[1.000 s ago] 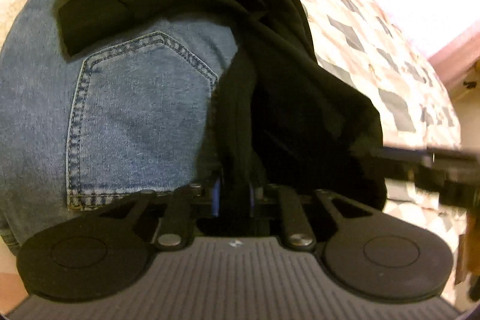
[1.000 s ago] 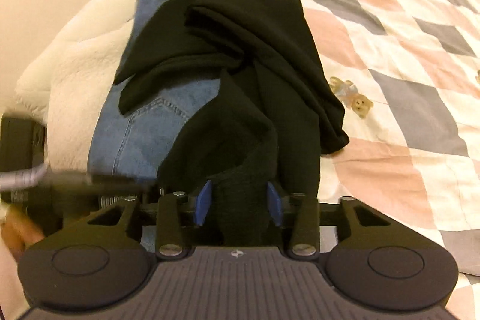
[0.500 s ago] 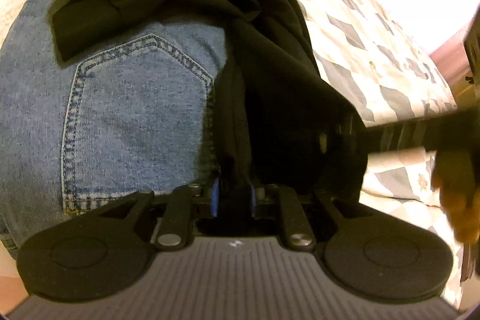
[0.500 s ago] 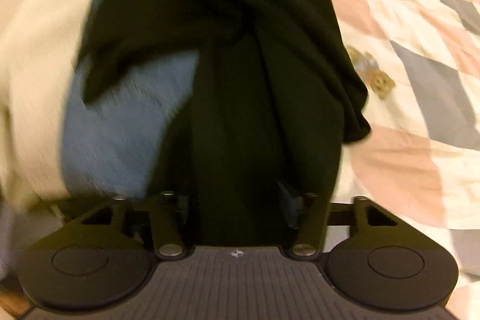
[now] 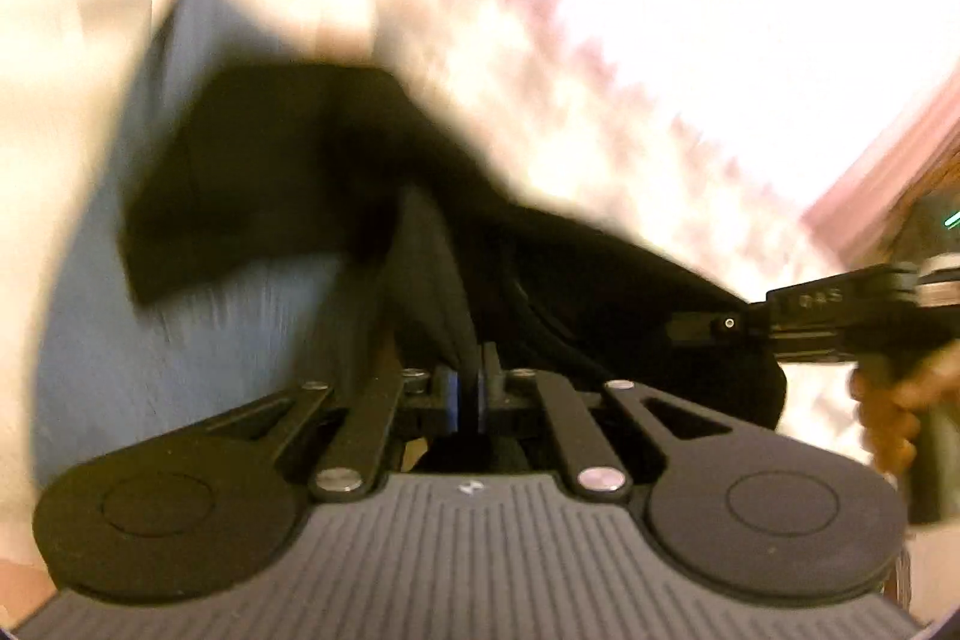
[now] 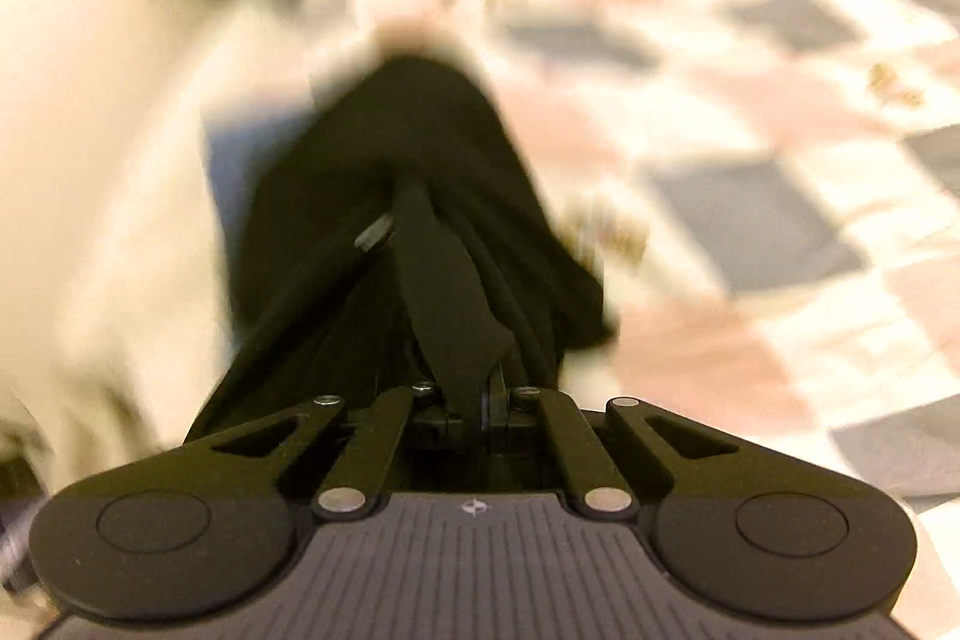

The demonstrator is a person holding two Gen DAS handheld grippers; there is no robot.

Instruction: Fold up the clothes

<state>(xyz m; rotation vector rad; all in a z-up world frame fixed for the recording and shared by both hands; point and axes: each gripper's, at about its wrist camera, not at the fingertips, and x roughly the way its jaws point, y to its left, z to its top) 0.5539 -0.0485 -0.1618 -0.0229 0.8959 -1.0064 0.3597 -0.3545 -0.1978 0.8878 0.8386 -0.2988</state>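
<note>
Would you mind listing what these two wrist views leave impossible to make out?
- Left wrist: jeans detail, smeared by motion blur.
- Left wrist: right gripper fingertips, hidden in the black garment.
- Right wrist: quilt pattern, blurred.
- Both: the garment's type, bunched and blurred.

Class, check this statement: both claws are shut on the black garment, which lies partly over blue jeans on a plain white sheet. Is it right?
Not quite. The left claw and right claw are both shut on the black garment, partly over the blue jeans, but the bedding is no plain white sheet: the right wrist view shows a checked quilt of grey, pink and cream patches.
</note>
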